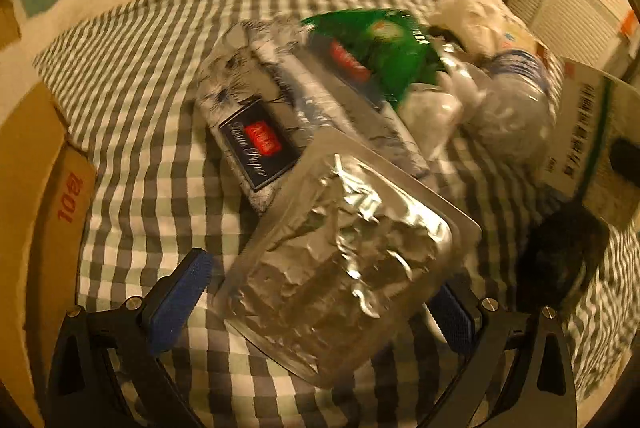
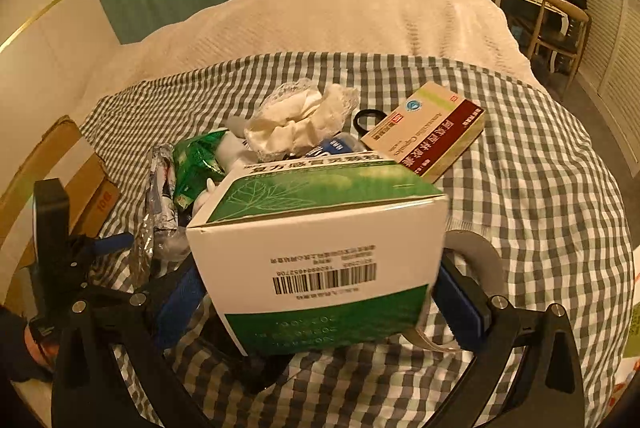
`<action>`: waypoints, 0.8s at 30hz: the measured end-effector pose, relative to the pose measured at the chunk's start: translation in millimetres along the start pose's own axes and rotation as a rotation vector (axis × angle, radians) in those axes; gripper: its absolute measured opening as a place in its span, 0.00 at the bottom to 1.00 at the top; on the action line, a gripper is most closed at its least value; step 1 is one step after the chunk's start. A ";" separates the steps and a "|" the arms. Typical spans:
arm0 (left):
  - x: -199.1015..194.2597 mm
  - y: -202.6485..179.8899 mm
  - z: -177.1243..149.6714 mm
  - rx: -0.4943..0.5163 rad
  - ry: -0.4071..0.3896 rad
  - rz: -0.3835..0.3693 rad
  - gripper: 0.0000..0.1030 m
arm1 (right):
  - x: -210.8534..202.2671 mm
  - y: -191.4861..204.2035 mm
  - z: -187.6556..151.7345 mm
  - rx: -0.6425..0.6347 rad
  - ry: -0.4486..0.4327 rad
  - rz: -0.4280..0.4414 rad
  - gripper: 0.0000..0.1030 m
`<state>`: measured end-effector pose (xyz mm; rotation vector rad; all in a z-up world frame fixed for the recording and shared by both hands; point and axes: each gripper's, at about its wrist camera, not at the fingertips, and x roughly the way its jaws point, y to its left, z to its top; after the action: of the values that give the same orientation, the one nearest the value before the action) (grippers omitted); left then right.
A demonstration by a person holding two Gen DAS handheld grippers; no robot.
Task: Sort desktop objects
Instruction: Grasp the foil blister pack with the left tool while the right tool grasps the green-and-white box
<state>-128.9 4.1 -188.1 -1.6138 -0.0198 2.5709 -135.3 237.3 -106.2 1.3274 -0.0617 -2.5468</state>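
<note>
A silver foil blister pack (image 1: 340,268) lies tilted on the checked cloth (image 1: 140,196), between the jaws of my left gripper (image 1: 324,280). That gripper is wide open, with a sliver of cloth showing beside its left pad (image 1: 180,304). A green and white medicine box (image 2: 320,248) with a barcode sits between the spread jaws of my right gripper (image 2: 318,280), which is open too. The blue pads (image 2: 456,308) stand close to the box's two sides. The same box (image 1: 580,132) shows at the right edge of the left wrist view.
A pile lies behind: a grey packet with a dark label (image 1: 256,144), a green bag (image 1: 380,44), crumpled clear plastic (image 1: 508,116), a tissue wad (image 2: 300,116), a red and white box (image 2: 428,132). A tape roll (image 2: 476,252) lies by the right pad. A cardboard carton (image 1: 36,188) stands left.
</note>
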 end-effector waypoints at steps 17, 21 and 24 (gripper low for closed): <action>-48.9 7.8 -26.4 0.032 -0.020 -0.036 0.60 | -23.3 6.9 -17.2 0.062 0.013 -0.004 0.92; -79.6 12.4 -30.8 0.038 -0.060 -0.075 0.60 | -42.1 17.5 -20.2 0.057 0.007 -0.014 0.92; -105.0 15.0 -35.1 0.047 -0.105 -0.093 0.60 | -62.8 28.7 -19.9 0.050 -0.020 -0.018 0.92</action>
<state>-53.4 -22.6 -110.2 -1.4255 -0.0415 2.5619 -78.8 227.5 -63.0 1.3266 -0.1182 -2.5890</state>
